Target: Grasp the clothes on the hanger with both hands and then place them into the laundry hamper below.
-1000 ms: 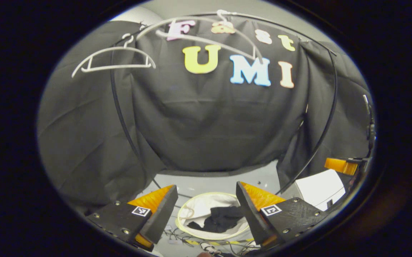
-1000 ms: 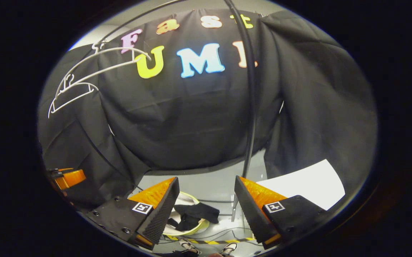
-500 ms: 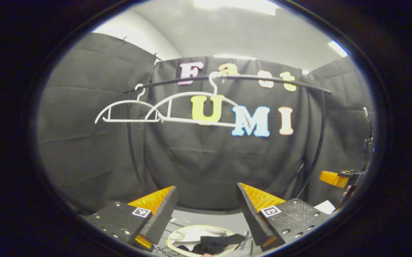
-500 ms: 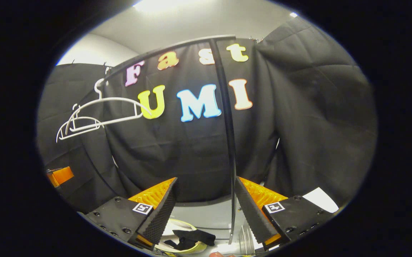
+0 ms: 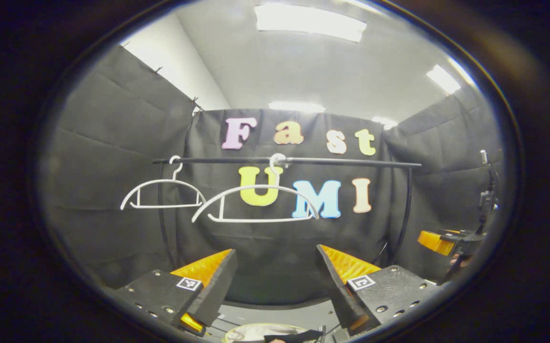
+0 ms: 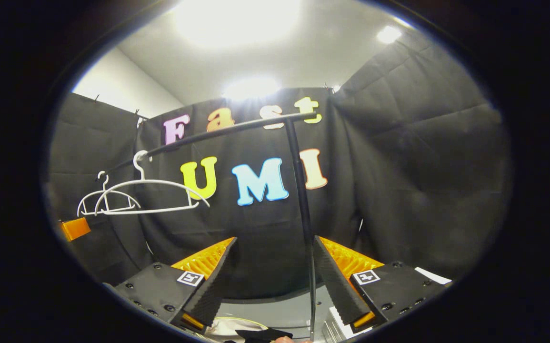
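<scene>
Two bare white hangers (image 5: 255,202) on the rail (image 5: 286,162) ahead of us, our left gripper (image 5: 275,281) and right gripper (image 6: 272,278) both spread wide and empty, dark clothes (image 6: 263,334) in the hamper (image 5: 255,331) below our fingers.

Gripper hardware, both units alike

Left gripper (image 5: 275,286): two wedge-shaped fingers on flat black plates, each plate with a small square black-and-white fiducial tag near its inner corner and round silver screw heads along the outer edge. Right gripper (image 6: 272,281): same build, but the fingers' (image 6: 210,286) inner faces show a fine ribbed texture, outer faces ridged. In the left gripper view the right gripper also sits at the right edge, on a dark bracket with a thin upright rod above.
</scene>
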`<state>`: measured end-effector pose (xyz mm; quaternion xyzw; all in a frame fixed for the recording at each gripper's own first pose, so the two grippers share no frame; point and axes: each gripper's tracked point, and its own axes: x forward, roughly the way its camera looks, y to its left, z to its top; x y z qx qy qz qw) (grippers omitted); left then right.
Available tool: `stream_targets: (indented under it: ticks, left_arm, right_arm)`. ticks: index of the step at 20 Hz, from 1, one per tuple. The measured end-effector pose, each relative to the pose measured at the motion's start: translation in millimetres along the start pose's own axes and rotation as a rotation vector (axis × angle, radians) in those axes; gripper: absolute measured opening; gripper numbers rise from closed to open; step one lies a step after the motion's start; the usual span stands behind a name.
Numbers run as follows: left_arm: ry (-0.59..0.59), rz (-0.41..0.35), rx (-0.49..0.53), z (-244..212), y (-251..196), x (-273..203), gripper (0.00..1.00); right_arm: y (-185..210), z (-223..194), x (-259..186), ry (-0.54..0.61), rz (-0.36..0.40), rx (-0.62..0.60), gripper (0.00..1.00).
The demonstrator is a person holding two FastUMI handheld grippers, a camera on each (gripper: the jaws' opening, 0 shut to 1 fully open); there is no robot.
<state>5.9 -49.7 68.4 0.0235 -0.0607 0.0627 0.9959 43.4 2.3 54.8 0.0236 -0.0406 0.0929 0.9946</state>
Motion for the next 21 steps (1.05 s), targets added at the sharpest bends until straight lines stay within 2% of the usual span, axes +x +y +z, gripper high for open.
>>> stream_targets:
  ticks: [1, 5, 8, 9, 10, 12, 13, 14, 15, 16, 17, 21]
  left_arm:
    - [-0.005, -0.001, -0.013, 0.5, 3.5, -1.5, 0.95]
    - [-0.02, 0.003, -0.057, 7.4, 15.7, -3.8, 0.95]
    - [-0.059, -0.044, -0.093, 20.4, 16.4, -11.5, 0.95]
    - [-0.069, -0.047, -0.097, 23.0, 18.1, -13.5, 0.95]
    - [-0.071, -0.042, -0.102, 21.1, 19.6, -13.0, 0.95]
    - [-0.053, -0.046, -0.11, 14.9, 19.2, -14.1, 0.95]
    - [-0.04, -0.039, -0.109, 10.5, 20.7, -14.7, 0.95]
    - [-0.03, -0.022, -0.093, 4.8, 25.7, -16.1, 0.95]
    - [-0.021, -0.003, -0.069, 1.2, 30.3, -17.8, 0.94]
    - [-0.015, 0.012, -0.042, -1.1, 33.4, -18.1, 0.94]
    - [-0.007, 0.023, -0.024, -4.7, 34.2, -17.8, 0.94]
    - [0.01, 0.044, -0.025, -12.5, 39.2, -22.5, 0.95]
  right_arm:
    - [-2.4, 4.3, -0.6, -0.021, -0.014, -0.001, 0.95]
    - [-13.7, 8.6, -15.7, -0.055, -0.063, -0.047, 0.97]
    - [-22.9, 13.3, -27.2, -0.075, -0.098, -0.061, 0.98]
    - [-26.1, 10.8, -29.3, -0.076, -0.106, -0.069, 0.92]
    - [-31.0, 8.0, -31.1, -0.068, -0.122, -0.086, 0.98]
    - [-41.2, -1.7, -35.5, -0.038, -0.154, -0.109, 0.98]
    - [-39.7, -4.9, -37.5, -0.025, -0.151, -0.107, 0.98]
    - [-35.6, -7.7, -38.4, -0.012, -0.143, -0.102, 0.92]
    - [-34.3, -11.6, -38.2, -0.001, -0.138, -0.1, 0.98]
    - [-33.4, -14.5, -38.2, 0.01, -0.133, -0.102, 0.98]
    - [-33.6, -18.7, -38.3, 0.019, -0.129, -0.105, 0.92]
    - [-25.5, -28.6, -32.4, 0.055, -0.111, -0.109, 0.92]
